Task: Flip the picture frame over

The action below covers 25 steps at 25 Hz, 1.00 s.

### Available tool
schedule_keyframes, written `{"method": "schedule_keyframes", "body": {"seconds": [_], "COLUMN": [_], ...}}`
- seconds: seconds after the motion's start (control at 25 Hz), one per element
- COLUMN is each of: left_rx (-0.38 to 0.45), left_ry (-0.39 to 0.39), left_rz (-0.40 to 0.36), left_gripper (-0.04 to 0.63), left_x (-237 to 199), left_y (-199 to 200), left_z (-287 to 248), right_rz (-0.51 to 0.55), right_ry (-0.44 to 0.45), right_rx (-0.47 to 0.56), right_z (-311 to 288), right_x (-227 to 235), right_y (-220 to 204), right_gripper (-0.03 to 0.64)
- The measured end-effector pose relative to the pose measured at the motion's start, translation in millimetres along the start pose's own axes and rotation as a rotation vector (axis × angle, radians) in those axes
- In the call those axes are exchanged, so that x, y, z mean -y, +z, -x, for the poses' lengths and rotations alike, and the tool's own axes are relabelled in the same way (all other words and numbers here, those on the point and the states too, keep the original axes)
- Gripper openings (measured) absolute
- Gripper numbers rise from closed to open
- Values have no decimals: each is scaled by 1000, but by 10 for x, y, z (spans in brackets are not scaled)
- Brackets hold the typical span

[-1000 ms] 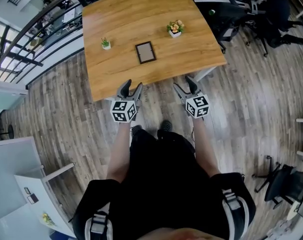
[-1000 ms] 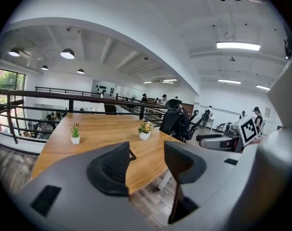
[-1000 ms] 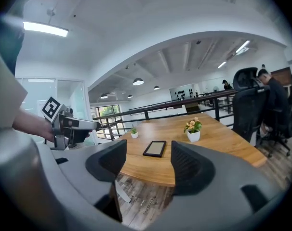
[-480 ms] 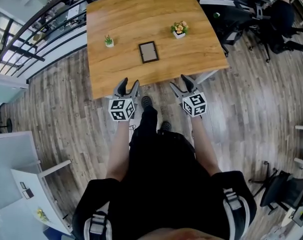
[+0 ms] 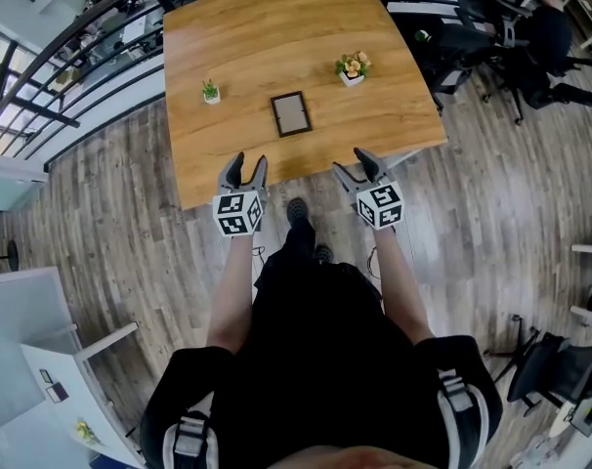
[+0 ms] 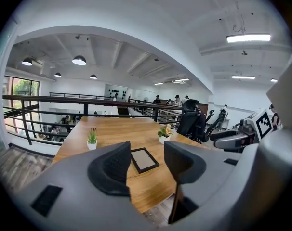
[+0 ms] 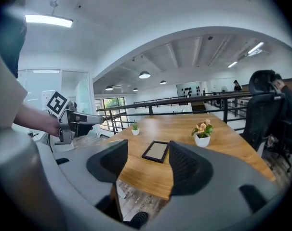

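Note:
A dark-rimmed picture frame lies flat near the middle of the wooden table, also in the left gripper view and the right gripper view. Both grippers hover at the table's near edge, short of the frame. My left gripper is open with nothing between its jaws. My right gripper is open too; its jaws have just been closing slightly with nothing between them. Each gripper shows in the other's view: the left gripper, the right gripper.
A small green plant in a white pot stands left of the frame, a flower pot to its right. Office chairs crowd the table's right side and a black railing runs along its left. The floor is wood.
Both grippers have moved forward, from just off the table to its near edge. The person has stepped closer. The picture frame has not moved on the table.

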<state>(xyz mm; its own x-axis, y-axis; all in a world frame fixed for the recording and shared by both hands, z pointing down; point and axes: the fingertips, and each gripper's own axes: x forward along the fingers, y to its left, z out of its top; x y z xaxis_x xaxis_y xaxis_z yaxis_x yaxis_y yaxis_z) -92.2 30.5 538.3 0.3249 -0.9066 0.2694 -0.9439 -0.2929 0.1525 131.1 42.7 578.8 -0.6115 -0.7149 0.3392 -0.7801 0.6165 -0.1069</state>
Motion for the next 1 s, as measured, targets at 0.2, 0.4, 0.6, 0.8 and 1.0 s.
{"method": "schedule_keyframes", "body": {"seconds": [0.2, 0.4, 0.6, 0.8, 1.0], "left_rx": [-22, -48, -61, -105, -135], "left_ry": [-17, -38, -65, -99, -97], "left_rz": [27, 53, 58, 65, 45], "left_gripper": [233, 234, 233, 235, 235], "left_x": [-160, -303, -410, -524, -653], "left_y": [17, 23, 91, 75, 86], "left_z": [-377, -807, -1210, -1564, -1734], "right_rz": [-7, -13, -14, -53, -90], "right_ry": [-20, -27, -22, -40, -34], "right_rx": [-29, -47, -61, -44, -56], "right_z": [-271, -616, -977, -1327, -1582], "right_x": [190, 340, 521, 719, 749], "right_y": [62, 137, 248, 358, 319], "right_gripper": [262, 259, 257, 250, 244]}}
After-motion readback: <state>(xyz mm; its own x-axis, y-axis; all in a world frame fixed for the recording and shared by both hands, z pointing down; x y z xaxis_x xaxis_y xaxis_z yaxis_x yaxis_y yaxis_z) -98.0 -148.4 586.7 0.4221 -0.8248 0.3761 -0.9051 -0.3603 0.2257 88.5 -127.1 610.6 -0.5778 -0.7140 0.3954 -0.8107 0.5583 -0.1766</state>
